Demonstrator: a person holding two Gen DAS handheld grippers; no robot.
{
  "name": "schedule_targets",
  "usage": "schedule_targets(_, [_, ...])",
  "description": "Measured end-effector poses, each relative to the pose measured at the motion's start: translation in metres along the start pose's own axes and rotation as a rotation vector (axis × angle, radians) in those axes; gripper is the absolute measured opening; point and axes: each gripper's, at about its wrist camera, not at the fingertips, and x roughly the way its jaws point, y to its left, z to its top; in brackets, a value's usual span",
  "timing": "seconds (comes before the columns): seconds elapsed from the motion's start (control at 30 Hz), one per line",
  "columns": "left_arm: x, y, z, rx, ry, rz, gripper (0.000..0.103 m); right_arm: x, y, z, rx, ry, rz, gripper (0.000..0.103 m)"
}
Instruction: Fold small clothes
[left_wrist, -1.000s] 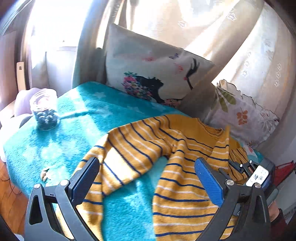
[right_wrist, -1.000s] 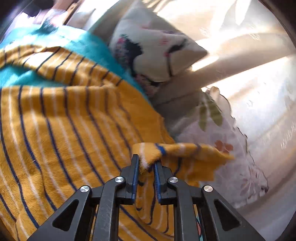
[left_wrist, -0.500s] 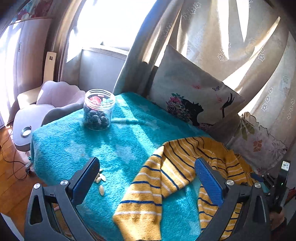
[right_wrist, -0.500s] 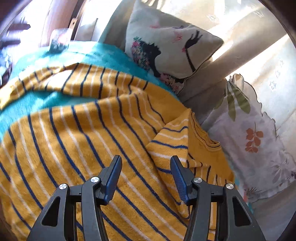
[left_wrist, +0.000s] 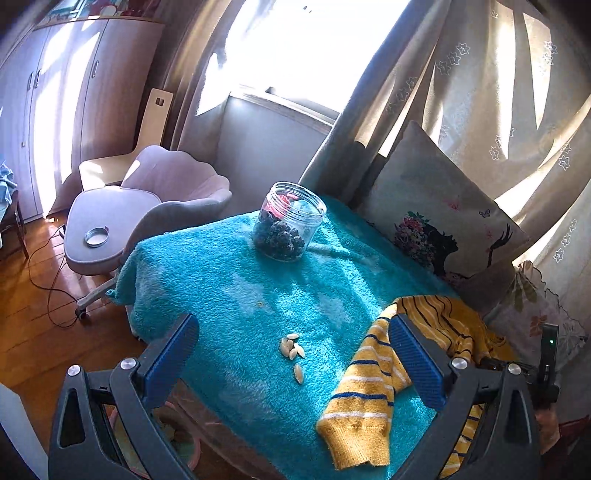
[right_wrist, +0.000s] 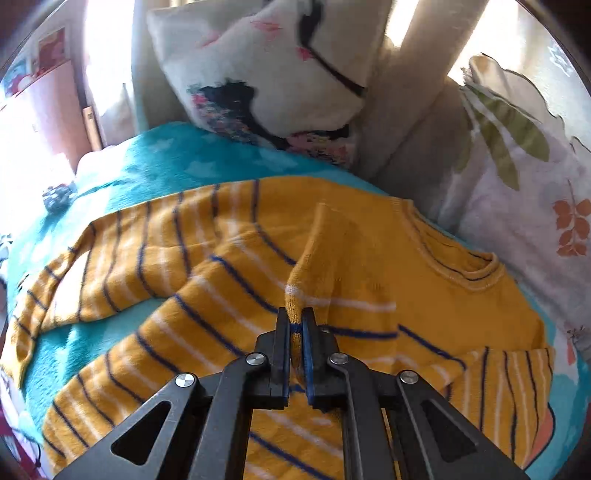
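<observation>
A yellow sweater (right_wrist: 229, 266) with blue and white stripes lies spread on the teal blanket (right_wrist: 173, 162), its collar at the right. My right gripper (right_wrist: 295, 326) is shut on a pinched-up ridge of the sweater's chest, which rises in a peak between the pads. In the left wrist view only the sweater's left sleeve (left_wrist: 364, 391) shows, its cuff near the blanket's front edge. My left gripper (left_wrist: 293, 350) hangs wide open over the blanket, left of the sleeve, holding nothing; its right finger (left_wrist: 413, 360) overlaps the sleeve in the picture.
A glass jar (left_wrist: 288, 229) of dark balls stands at the blanket's far side. Several pale seeds (left_wrist: 293, 350) lie loose on the blanket (left_wrist: 229, 280). Two pillows (right_wrist: 280, 74) (right_wrist: 524, 206) lean behind the sweater. A grey chair (left_wrist: 147, 218) and wooden floor are at the left.
My right gripper let go of the sleeve end, opened, then shut on a fold of the sweater's chest. The left gripper swung left, away from the sweater's body toward the jar, still open.
</observation>
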Motion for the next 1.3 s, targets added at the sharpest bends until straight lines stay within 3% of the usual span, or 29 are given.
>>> schedule_targets(0.03, [-0.001,0.006,0.0,-0.006,0.001,0.011,0.102,-0.001,0.012,-0.004,-0.025,0.014,0.041,0.011])
schedule_targets(0.13, [-0.01,0.026,0.003,-0.016,-0.02,0.064,0.102,-0.01,0.04,-0.015,-0.068,0.034,0.133,0.032])
schedule_targets(0.3, [-0.055,0.07,0.019,-0.024,-0.106,0.208,0.102,-0.042,0.046,-0.029,-0.035,-0.034,0.091,0.052])
schedule_targets(0.43, [-0.091,0.106,0.028,-0.079,-0.176,0.313,0.102,-0.05,0.024,-0.038,0.013,-0.051,0.009,0.053])
schedule_targets(0.53, [-0.107,0.124,0.032,-0.126,-0.207,0.339,0.102,-0.055,0.007,-0.047,0.071,-0.043,-0.015,0.053])
schedule_targets(0.87, [-0.091,0.106,0.024,-0.057,-0.197,0.298,0.102,-0.078,-0.018,-0.064,0.203,-0.071,-0.055,0.053])
schedule_targets(1.03, [-0.072,0.073,0.017,0.035,-0.185,0.225,0.102,-0.099,-0.045,-0.075,0.274,-0.106,-0.125,0.054])
schedule_targets(1.2, [-0.039,0.03,0.008,0.108,-0.095,0.109,0.102,-0.123,-0.096,-0.095,0.393,-0.145,-0.252,0.054])
schedule_targets(1.3, [-0.02,-0.002,-0.002,0.158,-0.038,0.048,0.102,-0.125,-0.127,-0.108,0.46,-0.14,-0.281,0.054])
